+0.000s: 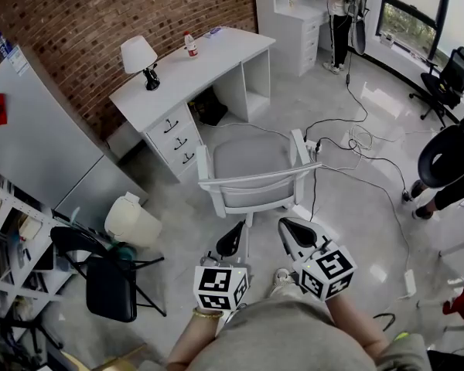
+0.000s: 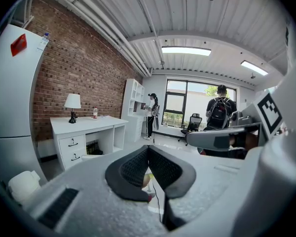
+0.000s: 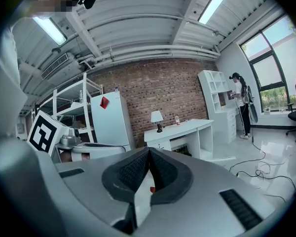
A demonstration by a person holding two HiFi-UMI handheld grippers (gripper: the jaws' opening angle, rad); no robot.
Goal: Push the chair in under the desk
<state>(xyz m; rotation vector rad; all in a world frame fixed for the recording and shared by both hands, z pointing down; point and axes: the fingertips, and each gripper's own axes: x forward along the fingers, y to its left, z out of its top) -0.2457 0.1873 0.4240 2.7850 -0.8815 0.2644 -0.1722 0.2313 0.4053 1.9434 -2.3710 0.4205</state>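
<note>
A grey-seated chair [image 1: 251, 165] with a white frame stands pulled out from the white desk [image 1: 216, 56], its back rail [image 1: 255, 181] towards me. My left gripper [image 1: 233, 230] and right gripper [image 1: 284, 224] are side by side just behind that rail, both shut and empty. Whether either tip touches the chair I cannot tell. In the left gripper view the shut jaws [image 2: 148, 149] point towards the desk [image 2: 89, 125]. The right gripper view shows its shut jaws [image 3: 149, 152] with the desk [image 3: 187, 130] beyond. The gripper bodies hide the chair in both gripper views.
A lamp [image 1: 141, 59] and a bottle [image 1: 190, 45] stand on the desk. At the left are a white fridge [image 1: 31, 130], a white bin [image 1: 131, 221] and a black folding chair [image 1: 108, 277]. Cables [image 1: 356, 153] lie on the floor right of the chair. A person [image 1: 342, 14] stands at the back.
</note>
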